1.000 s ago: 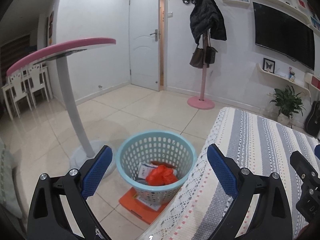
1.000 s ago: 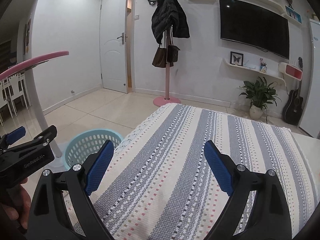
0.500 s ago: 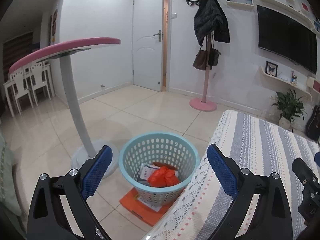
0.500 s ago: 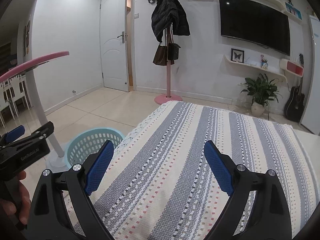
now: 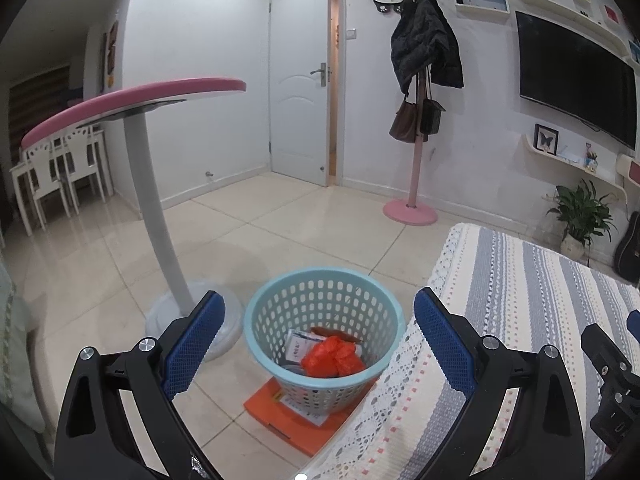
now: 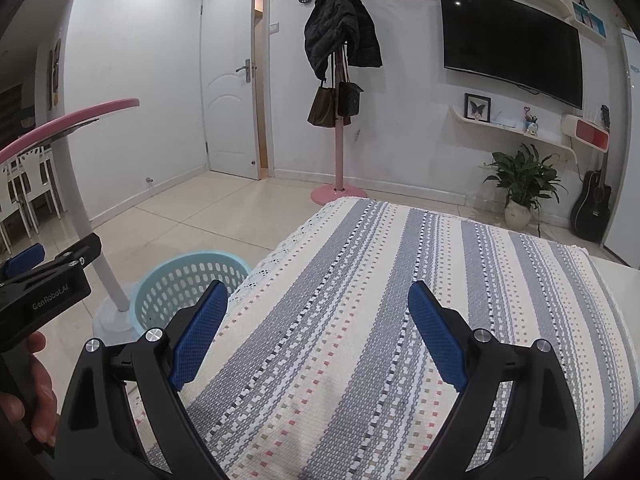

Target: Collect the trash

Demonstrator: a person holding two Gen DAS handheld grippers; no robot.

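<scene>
A light blue perforated basket (image 5: 276,322) stands on the floor beside the table with the striped cloth (image 5: 520,320). It holds a crumpled orange-red bag (image 5: 334,360) and paper trash (image 5: 298,346). My left gripper (image 5: 320,340) is open and empty, above and in front of the basket. My right gripper (image 6: 318,338) is open and empty over the striped cloth (image 6: 380,300). The basket's rim (image 6: 176,276) shows at the left in the right wrist view, its contents hidden there.
An orange flat object (image 5: 276,410) lies under the basket. A pink-topped pedestal table (image 5: 156,200) stands left of it. A pink coat rack (image 5: 416,140), a white door (image 5: 298,100), white chairs (image 5: 52,172), a potted plant (image 6: 520,184) and a guitar (image 6: 592,208) line the room's edges.
Both grippers have risen and tilted up slightly, so the basket sits lower in the left wrist view. Both stay open and empty.
</scene>
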